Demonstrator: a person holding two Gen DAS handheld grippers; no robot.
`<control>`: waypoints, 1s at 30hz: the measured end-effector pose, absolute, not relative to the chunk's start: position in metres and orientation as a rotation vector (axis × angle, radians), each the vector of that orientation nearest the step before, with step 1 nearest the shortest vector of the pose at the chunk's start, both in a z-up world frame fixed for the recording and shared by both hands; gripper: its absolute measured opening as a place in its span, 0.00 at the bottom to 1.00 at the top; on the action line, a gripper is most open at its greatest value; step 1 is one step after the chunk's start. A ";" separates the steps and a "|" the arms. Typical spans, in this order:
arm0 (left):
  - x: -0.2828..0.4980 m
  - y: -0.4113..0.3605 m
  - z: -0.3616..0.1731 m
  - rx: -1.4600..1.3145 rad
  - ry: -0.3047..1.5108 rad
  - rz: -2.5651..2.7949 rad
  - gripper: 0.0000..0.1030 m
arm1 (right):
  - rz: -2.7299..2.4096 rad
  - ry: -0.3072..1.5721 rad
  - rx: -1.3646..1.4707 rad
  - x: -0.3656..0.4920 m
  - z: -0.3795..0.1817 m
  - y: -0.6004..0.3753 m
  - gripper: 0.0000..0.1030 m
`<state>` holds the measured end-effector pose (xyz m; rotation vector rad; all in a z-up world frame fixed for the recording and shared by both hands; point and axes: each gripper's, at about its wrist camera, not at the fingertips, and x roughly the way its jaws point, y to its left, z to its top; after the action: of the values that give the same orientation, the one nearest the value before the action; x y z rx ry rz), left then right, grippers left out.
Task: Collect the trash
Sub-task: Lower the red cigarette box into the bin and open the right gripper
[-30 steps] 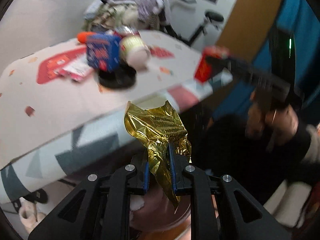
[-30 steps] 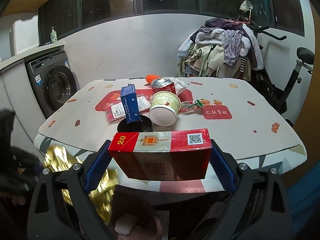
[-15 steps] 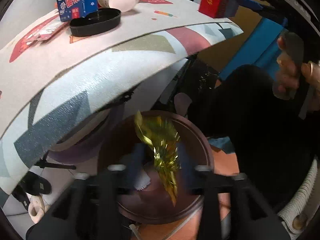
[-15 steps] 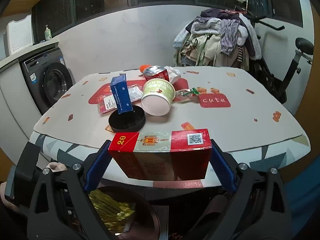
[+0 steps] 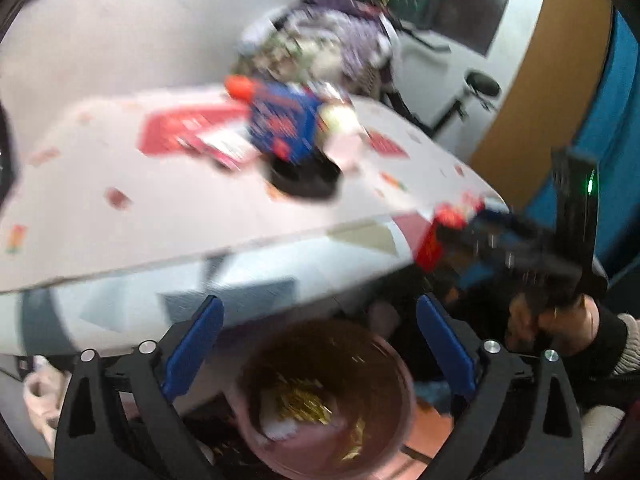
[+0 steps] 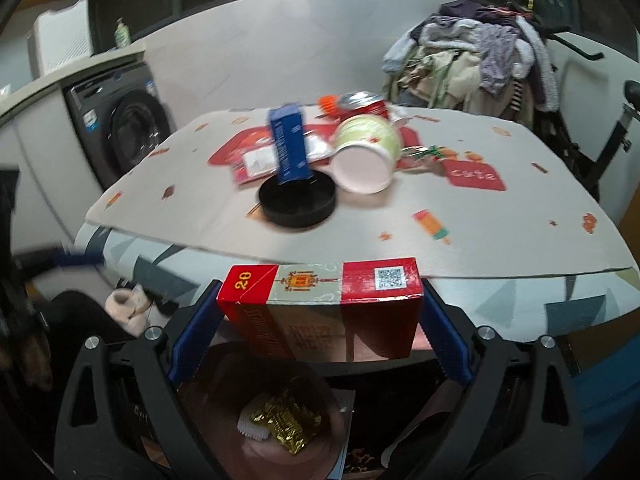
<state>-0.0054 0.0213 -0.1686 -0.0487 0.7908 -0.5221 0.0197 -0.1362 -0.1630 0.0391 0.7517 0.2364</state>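
My left gripper (image 5: 318,344) is open and empty above a brown round bin (image 5: 384,364) under the table edge. The gold foil wrapper (image 5: 304,404) lies inside the bin; it also shows in the right wrist view (image 6: 286,424). My right gripper (image 6: 320,332) is shut on a red carton (image 6: 320,304) and holds it over the bin in front of the table edge. That carton also shows, blurred, at the right of the left wrist view (image 5: 436,236). On the table (image 6: 500,240) sit a blue box (image 6: 289,148), a black lid (image 6: 298,200) and a tipped paper cup (image 6: 366,152).
A red can (image 6: 368,104), an orange cap (image 6: 329,104) and flat packets (image 6: 260,160) lie further back on the table. A washing machine (image 6: 120,128) stands at the left, a clothes pile (image 6: 472,60) and an exercise bike (image 6: 608,128) at the back right.
My left gripper opened and dropped the gold wrapper into the bin, then lifted back toward the table edge. My right gripper moved down over the bin with the red carton.
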 end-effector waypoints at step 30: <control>-0.009 0.062 -0.172 -0.078 0.730 -0.353 0.94 | 0.477 0.940 -0.273 0.009 -0.222 -0.047 0.89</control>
<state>-0.0092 0.0617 -0.1715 -0.0775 0.7300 -0.3532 0.0094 -0.0465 -0.2216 -0.2729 0.9403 0.4768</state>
